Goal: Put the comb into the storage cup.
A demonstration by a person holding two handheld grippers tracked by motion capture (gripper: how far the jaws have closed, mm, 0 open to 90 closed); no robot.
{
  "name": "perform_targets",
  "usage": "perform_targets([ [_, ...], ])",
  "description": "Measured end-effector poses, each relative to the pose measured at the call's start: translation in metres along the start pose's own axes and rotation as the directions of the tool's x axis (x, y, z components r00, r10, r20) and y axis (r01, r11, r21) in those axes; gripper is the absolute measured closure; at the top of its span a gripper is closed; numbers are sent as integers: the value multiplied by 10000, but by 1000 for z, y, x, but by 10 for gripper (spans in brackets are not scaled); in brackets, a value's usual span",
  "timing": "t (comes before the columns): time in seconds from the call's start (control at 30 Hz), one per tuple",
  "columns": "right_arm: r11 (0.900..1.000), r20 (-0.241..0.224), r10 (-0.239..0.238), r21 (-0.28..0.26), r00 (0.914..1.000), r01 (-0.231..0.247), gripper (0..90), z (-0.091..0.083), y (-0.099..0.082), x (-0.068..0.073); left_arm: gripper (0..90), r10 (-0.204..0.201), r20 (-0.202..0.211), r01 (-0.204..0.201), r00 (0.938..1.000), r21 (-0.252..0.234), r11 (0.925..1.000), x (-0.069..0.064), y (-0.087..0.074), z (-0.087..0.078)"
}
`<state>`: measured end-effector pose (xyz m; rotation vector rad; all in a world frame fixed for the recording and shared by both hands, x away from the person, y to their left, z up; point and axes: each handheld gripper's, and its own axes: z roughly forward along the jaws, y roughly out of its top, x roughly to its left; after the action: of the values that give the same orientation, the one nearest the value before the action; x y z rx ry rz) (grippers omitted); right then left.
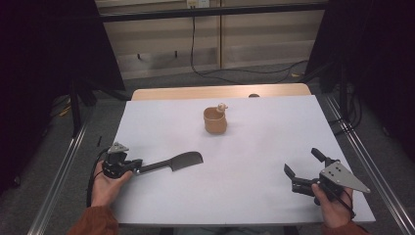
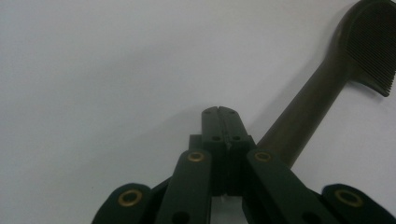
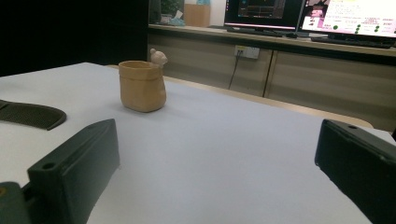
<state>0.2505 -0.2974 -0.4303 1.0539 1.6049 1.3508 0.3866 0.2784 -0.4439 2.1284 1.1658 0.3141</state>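
My left tool (image 1: 133, 165) clamps the slim handle of a dark ribbed comb (image 1: 183, 160) lying flat on the matte white bench (image 1: 264, 142); right tool (image 1: 302, 170) gapes wide, near a tan pot (image 1: 215, 121)

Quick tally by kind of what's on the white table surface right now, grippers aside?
Dark comb: 1
Tan cup with a small figure on its rim: 1
Total: 2

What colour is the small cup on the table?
Tan, light brown cup; clearest in the right gripper view.
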Motion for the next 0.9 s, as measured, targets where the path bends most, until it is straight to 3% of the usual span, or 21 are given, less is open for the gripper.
perform_targets([
  [0.43, 10000, 12, 8, 3, 10000, -8, 0, 0, 0, 0, 900, -99, 8, 99, 10000, 157, 9998, -4, -4, -5],
  [0.5, 10000, -1, 6, 1, 10000, -6, 0, 0, 0, 0, 900, 115, -106, -113, 9999, 199, 9997, -5, -4, -6],
  [0.9, 10000, -2, -24, 26, 10000, 24, 0, 0, 0, 0, 900, -4, 171, -1, 9999, 294, 9996, -9, -7, -9],
])
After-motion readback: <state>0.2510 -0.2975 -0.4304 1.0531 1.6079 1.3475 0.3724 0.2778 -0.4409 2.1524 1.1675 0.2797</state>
